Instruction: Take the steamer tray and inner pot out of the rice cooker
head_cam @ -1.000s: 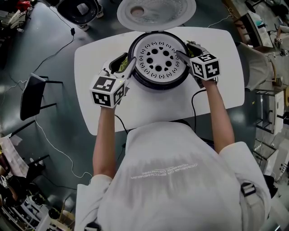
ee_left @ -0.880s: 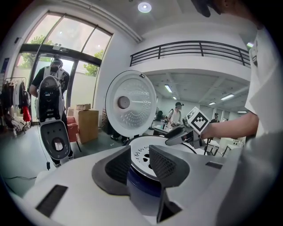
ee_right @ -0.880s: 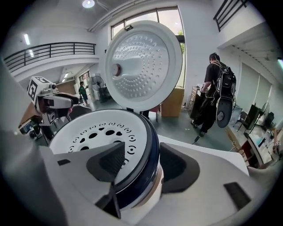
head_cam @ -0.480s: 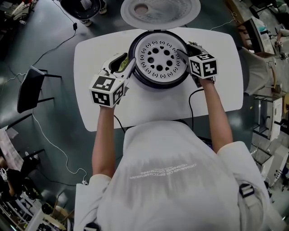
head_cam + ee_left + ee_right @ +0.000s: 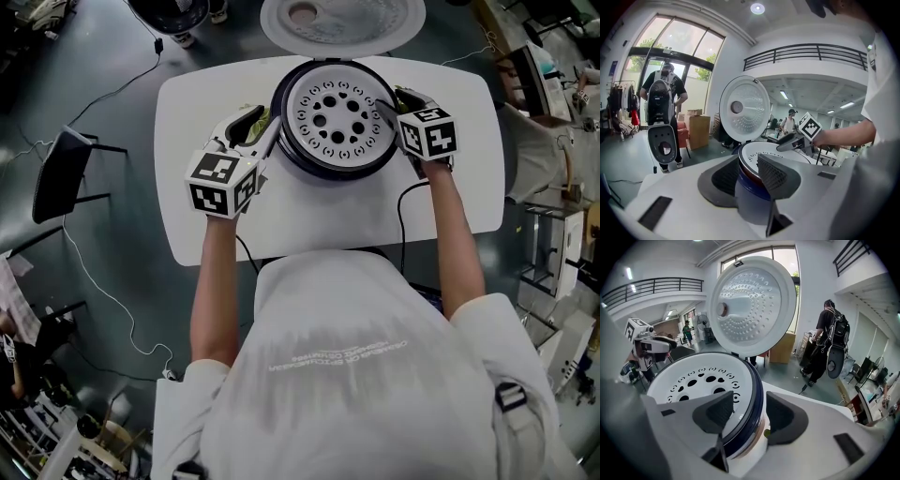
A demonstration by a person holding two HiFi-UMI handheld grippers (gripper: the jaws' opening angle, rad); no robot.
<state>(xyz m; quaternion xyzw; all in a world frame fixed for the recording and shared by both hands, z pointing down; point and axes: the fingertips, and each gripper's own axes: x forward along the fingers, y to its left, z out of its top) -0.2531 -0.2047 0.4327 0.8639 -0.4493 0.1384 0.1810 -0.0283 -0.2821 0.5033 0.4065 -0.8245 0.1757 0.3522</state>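
Now the left gripper and the right gripper stand by the middle of the table's far edge. Each is open astride the rice cooker rim, and the right jaws have just been closing. The steamer tray lies flat between them, inside that rim, equally near both.

Bright, even daylight — soft shadows, fisheye-bent edges, dark vignetted corners

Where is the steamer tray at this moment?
Head view, top centre: the steamer tray sits in the mouth of the open rice cooker on the white table, just in front of the raised lid.
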